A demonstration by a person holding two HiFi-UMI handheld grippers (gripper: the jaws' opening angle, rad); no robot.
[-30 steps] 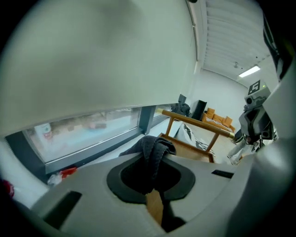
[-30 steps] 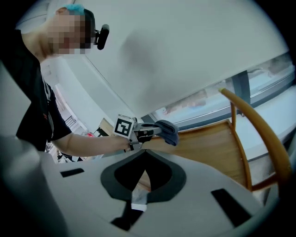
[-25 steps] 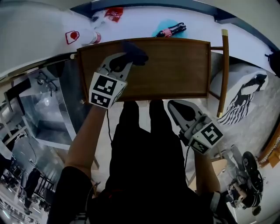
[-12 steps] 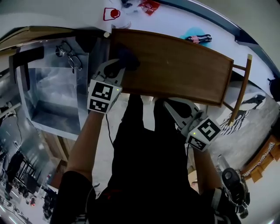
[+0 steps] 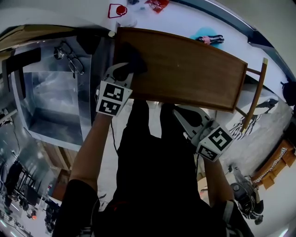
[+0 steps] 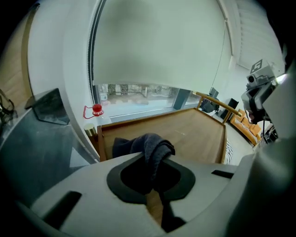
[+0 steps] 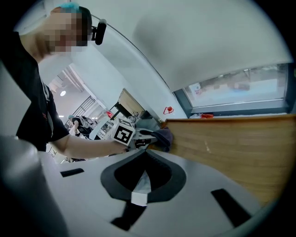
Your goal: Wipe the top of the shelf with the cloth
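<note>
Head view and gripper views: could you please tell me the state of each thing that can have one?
left gripper, shut on the cloth.
cloth, bunched up, resting on the left end of the shelf top.
right gripper, jaws together, empty, held off the shelf's near edge.
shelf top, bare apart from the cloth.

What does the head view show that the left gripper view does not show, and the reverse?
Only the head view shows the person's legs, the left arm and the whole shelf from above. Only the left gripper view shows the window beyond the shelf and the blind above it. Both show the left gripper shut on the cloth at the shelf's left end, and the red label.
</note>
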